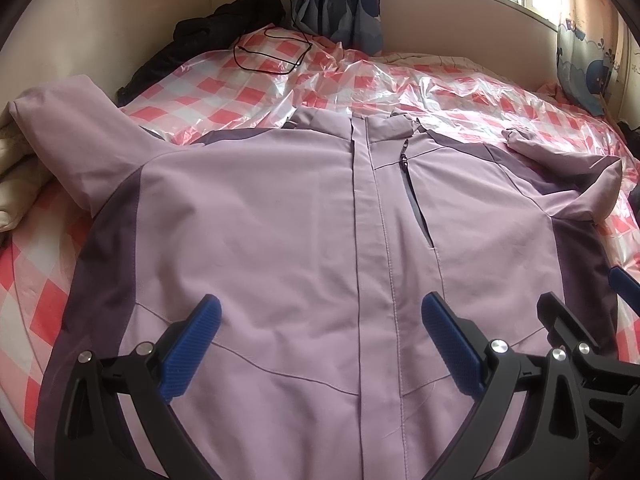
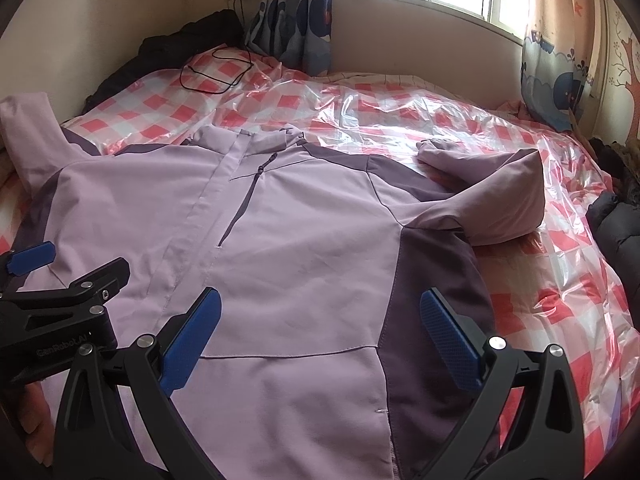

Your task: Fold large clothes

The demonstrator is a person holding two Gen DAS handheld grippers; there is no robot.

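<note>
Black cable (image 1: 272, 50) loops on the bed's (image 2: 400, 100) plastic-covered checks | lilac jacket (image 1: 280, 220) front-up, sleeves bent | left tongs (image 1: 320, 344) spread above hem | right tongs (image 2: 320, 336) spread too

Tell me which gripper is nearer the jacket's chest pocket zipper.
Left. The left gripper hangs almost directly below the chest pocket zipper; the right gripper sits farther off, toward the dark side panel.

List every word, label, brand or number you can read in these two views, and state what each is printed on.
"GenRobot.AI": raised lettering on the black body of the left gripper, seen at the left edge of the right wrist view; the punctuation is hard to make out.

Lilac and purple zip-up jacket: no readable label or logo.

Blue cartoon-print curtains: pictures only, no legible words.

Nothing else is readable.
</note>
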